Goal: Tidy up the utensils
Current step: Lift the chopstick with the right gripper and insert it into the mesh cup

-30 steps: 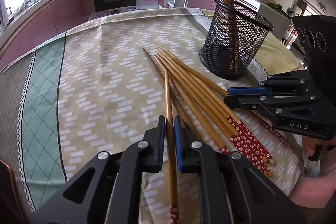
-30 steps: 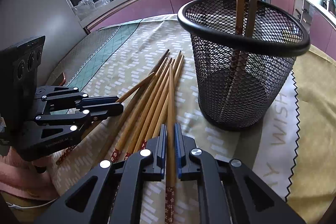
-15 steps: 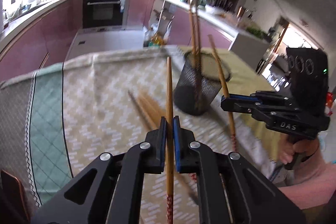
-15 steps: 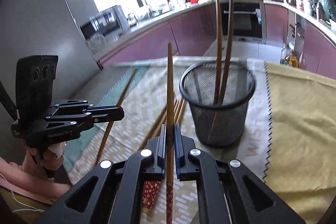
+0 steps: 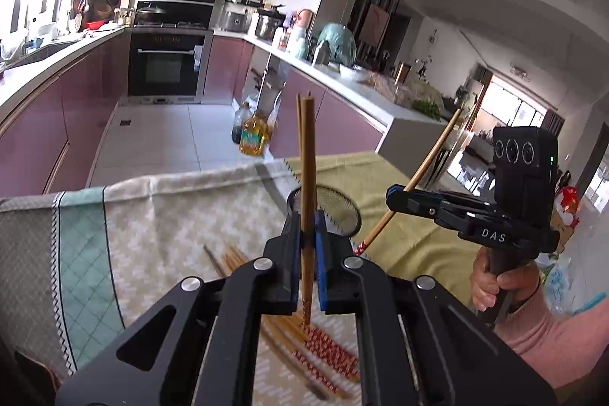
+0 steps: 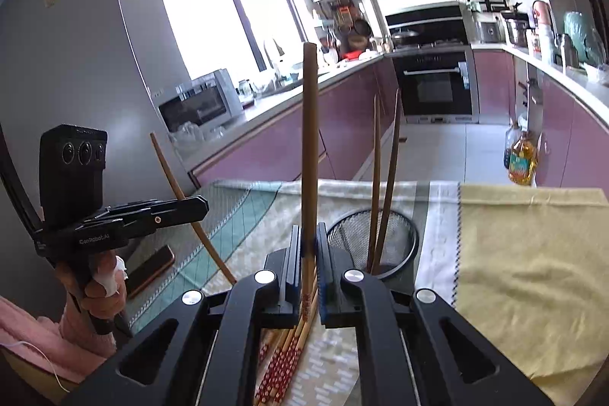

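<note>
My left gripper (image 5: 306, 215) is shut on a wooden chopstick (image 5: 307, 147) that points up and forward above the table. My right gripper (image 6: 308, 229) is shut on another chopstick (image 6: 310, 139), also lifted. Each gripper shows in the other's view, held in a hand: the right gripper (image 5: 392, 195) with its slanted chopstick (image 5: 430, 158), the left gripper (image 6: 201, 206) likewise. The black mesh basket (image 6: 403, 238) stands just ahead with two chopsticks (image 6: 392, 177) upright in it. Several loose chopsticks (image 6: 289, 349) with red patterned ends lie on the cloth below the grippers.
A patterned tablecloth (image 5: 152, 223) covers the table, with a yellow cloth (image 6: 525, 253) on the right. A dark flat object (image 6: 150, 269) lies near the table's left edge. Beyond the far edge are the kitchen floor, an oil bottle (image 5: 253, 137) and purple cabinets.
Both grippers have risen from the table and tilted up, each lifting one chopstick out of the pile. The basket now sits lower and smaller in both views.
</note>
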`<state>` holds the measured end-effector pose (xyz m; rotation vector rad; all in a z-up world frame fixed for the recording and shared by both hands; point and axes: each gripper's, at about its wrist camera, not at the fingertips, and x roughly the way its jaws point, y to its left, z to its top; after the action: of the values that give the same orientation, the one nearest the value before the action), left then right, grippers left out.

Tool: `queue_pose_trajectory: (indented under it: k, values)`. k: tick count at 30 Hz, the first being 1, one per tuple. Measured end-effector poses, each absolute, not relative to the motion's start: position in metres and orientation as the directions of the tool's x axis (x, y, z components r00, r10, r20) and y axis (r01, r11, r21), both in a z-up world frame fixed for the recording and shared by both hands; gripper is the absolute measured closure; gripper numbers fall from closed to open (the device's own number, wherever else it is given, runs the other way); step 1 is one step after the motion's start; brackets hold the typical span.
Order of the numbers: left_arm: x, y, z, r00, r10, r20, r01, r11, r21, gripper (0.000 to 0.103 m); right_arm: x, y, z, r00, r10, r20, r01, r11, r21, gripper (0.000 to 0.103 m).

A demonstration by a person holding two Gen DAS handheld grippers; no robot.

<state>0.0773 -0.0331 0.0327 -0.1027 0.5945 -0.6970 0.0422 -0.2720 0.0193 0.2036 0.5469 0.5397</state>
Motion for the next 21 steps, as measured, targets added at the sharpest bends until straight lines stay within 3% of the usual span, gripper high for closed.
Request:
queue_pose_trajectory:
  k: [13, 21]
  values:
    - [0.096, -0.055, 0.095, 0.654, -0.669, -0.354, 0.615, 0.742, -0.265, 0.096, 0.054, -0.290, 0.066, 0.784, 0.500, -0.367, -0.433, 0.865, 0.253, 0.097]
    - [0.116, -0.078, 0.095, 0.670, -0.641, -0.374, 0.595, 0.765, -0.246, 0.096, 0.073, -0.294, 0.063, 0.795, 0.470, -0.384, -0.402, 0.882, 0.245, 0.097]
